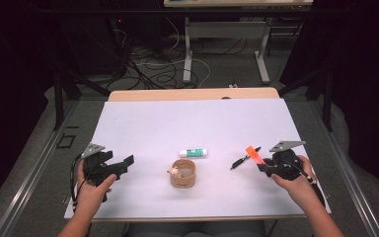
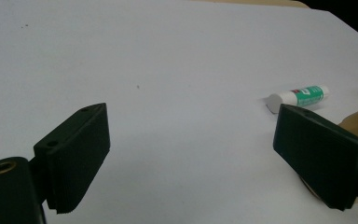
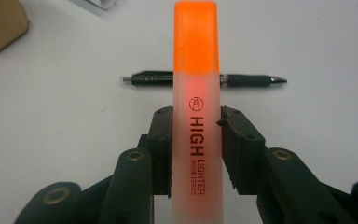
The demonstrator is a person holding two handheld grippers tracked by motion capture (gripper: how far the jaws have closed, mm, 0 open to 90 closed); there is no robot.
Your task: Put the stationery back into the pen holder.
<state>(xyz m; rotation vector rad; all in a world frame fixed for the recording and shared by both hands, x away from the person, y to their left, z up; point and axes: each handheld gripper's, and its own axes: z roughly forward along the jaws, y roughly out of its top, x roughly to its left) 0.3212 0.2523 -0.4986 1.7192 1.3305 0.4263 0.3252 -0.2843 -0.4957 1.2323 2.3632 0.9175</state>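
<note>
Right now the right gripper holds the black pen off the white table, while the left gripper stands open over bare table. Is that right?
Not quite. The right gripper holds the orange highlighter with the translucent barrel, not the black pen, which lies on the white table beyond it, as the right gripper view shows. The left gripper does stand open over bare table.

Bare sheet (image 1: 187,123) beyond — glue stick (image 1: 193,153), cup (image 1: 183,173), pen (image 1: 244,158) mid-table
</note>
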